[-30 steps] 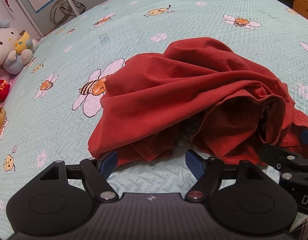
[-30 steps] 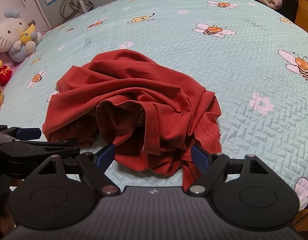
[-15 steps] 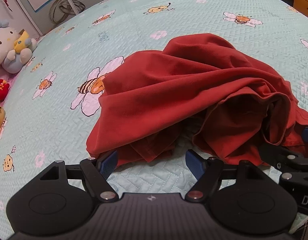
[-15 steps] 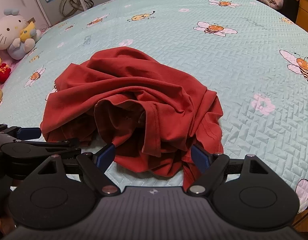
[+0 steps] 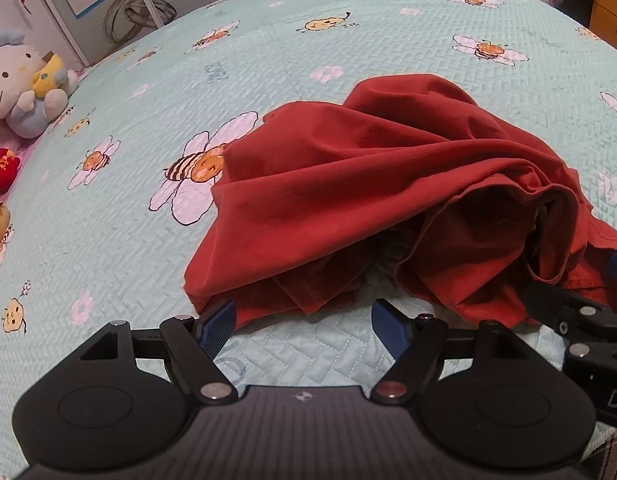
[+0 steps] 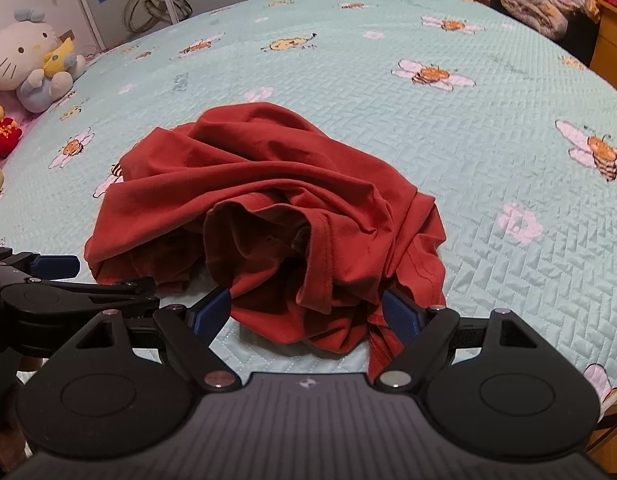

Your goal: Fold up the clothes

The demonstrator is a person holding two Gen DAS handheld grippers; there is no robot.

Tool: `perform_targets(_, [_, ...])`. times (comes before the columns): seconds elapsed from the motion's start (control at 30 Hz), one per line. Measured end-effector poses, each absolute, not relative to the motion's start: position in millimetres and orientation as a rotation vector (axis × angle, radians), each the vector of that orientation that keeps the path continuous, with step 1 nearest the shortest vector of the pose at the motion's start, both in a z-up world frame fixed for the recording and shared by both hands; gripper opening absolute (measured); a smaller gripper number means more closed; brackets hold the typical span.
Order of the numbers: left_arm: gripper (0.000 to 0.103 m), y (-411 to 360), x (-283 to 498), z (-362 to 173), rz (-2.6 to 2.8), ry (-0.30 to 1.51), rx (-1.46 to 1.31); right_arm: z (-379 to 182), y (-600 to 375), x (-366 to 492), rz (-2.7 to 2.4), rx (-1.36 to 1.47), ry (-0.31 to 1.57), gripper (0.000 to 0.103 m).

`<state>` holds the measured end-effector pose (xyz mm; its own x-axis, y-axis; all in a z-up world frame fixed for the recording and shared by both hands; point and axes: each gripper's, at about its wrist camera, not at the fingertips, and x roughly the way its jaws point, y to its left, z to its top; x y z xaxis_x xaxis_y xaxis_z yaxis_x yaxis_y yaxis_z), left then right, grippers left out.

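Rust-red T-shirt [image 6: 264,216] lies crumpled mid-frame on the bee-print quilt [image 6: 488,128], wholly unfolded; left gripper [image 5: 304,326] and right gripper [image 6: 308,316] gape empty, lower frame.

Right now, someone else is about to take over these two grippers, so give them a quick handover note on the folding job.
Left gripper: open, holding nothing, poised low at the near left edge of the red garment.
Right gripper: open, holding nothing, its jaws astride the near right bunch of the cloth, not clamped.
Garment: a crumpled heap on the bee-print bedspread, an opening gaping toward the grippers.
Done: nothing folded yet; the cloth is not spread out.
Left: grip two edges or corners, spread it flat, then fold. Plush toys sit at the bed's far left, clear of the work.
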<state>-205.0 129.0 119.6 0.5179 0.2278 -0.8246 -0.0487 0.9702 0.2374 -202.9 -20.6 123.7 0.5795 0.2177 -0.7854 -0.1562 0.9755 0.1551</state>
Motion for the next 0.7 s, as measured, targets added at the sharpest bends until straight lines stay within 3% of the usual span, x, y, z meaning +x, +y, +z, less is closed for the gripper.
perform_targets(0.37, [0.078,156,-206,112,0.197,1.020,0.126,132,-7,-221,0.300,0.001,0.738,0.082])
perform_targets(0.7, [0.078,164,-198,100,0.186,1.039,0.104,125,10,-218,0.325,-0.064,0.729,0.082])
